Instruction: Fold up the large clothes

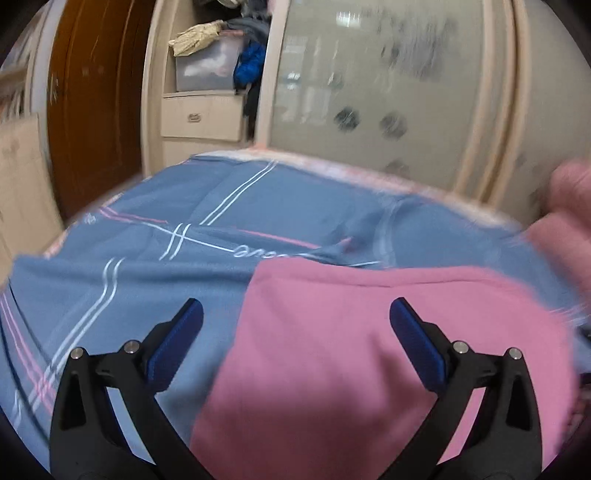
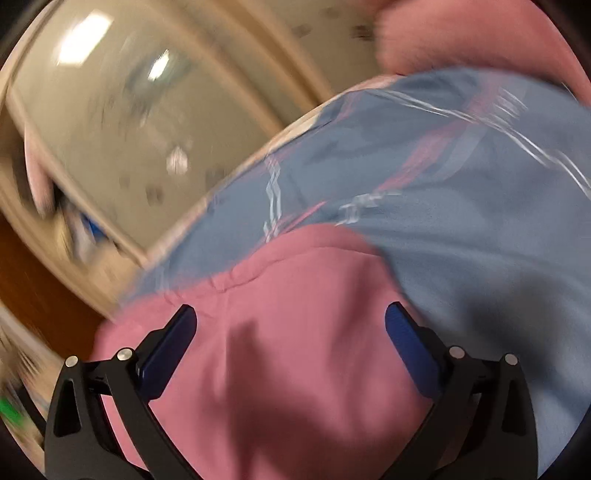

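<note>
A pink garment (image 1: 369, 350) lies folded on a blue bed sheet (image 1: 166, 280) with white and pink stripes. My left gripper (image 1: 295, 314) is open and empty above the garment's left edge; its left finger is over the sheet, its right finger over the pink cloth. In the right wrist view the pink garment (image 2: 295, 350) fills the lower middle, with a seam running along its far edge. My right gripper (image 2: 290, 321) is open and empty, just above the garment. Both views are blurred by motion.
A cream wardrobe with frosted sliding doors (image 1: 388, 85) stands behind the bed. An open shelf holds a plastic storage box (image 1: 207, 66) and clothes. A brown wooden door (image 1: 92, 110) is at the left. More pink fabric (image 2: 480, 33) lies at the bed's far side.
</note>
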`<state>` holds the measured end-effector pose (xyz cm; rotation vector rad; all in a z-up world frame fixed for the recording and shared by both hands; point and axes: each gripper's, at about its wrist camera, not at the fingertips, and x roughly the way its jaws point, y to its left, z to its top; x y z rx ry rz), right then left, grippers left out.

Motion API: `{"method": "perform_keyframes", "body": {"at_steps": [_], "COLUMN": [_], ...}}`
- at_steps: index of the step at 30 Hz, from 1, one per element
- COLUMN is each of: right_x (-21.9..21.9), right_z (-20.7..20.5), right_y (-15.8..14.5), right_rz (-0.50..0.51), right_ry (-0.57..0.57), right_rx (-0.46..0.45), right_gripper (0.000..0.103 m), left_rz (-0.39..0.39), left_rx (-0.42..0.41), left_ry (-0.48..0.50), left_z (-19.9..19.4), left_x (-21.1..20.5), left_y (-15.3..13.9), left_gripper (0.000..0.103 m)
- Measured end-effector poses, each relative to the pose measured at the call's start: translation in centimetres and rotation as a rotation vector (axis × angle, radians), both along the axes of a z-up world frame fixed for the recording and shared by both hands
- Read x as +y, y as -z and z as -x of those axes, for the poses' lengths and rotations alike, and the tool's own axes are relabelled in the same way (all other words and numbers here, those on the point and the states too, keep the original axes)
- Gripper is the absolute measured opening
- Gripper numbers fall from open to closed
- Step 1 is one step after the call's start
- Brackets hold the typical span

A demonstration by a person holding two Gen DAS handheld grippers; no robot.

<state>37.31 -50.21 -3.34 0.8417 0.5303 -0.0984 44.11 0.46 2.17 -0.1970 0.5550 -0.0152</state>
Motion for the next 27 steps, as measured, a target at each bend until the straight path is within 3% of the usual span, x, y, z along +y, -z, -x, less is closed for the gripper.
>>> {"method": "perform_keyframes", "body": {"at_steps": [2, 4, 8, 10, 11, 15, 17, 22, 27], "right_x": [0.0, 1.6, 7.9, 10.5, 12.1, 15.1, 16.1, 18.0, 19.0], "right_z": [4.8, 9.0, 19.3, 22.3, 24.0, 27.9, 29.3, 32.7, 34.7], "right_y": [-1.1, -2.3, -4.2, -4.6, -5.1, -5.9, -5.8, -6.2, -6.4], "right_rz": [-0.038, 0.018, 0.283, 0.425, 0.502, 0.633, 0.671, 0.703, 0.692], "right_ry": [-0.022, -0.055, -0.138, -0.151, -0.148, -0.131, -0.152, -0.178, -0.176], "right_rx": [-0.042, -0.071, -0.127, -0.093, -0.072, -0.057, -0.044, -0.035, -0.041], "right_gripper": [0.102, 0.102, 0.102, 0.102, 0.102, 0.102, 0.102, 0.102, 0.102], "left_rz": [0.033, -0.009, -0.086, -0.096, -0.111, -0.248, -0.272, -0.219, -0.217], "left_rx": [-0.047, -0.074, -0.03, 0.004, 0.001, -0.084, -0.089, -0.094, -0.076], "left_ry": [0.044, 0.078, 0.117, 0.15, 0.18, 0.194, 0.199, 0.189, 0.18], "left_z": [4.8, 10.9, 20.1, 23.1, 24.8, 30.3, 32.3, 36.5, 38.4], "left_x": [0.7, 0.6, -1.1, -2.4, -3.1, -5.1, -5.4, -5.2, -5.1], "left_y": [-1.0, -1.0, 0.7, 0.8, 0.6, 0.0, -0.1, -1.0, -1.1], "left_gripper": [0.101, 0.101, 0.101, 0.101, 0.101, 0.101, 0.101, 0.101, 0.101]}}
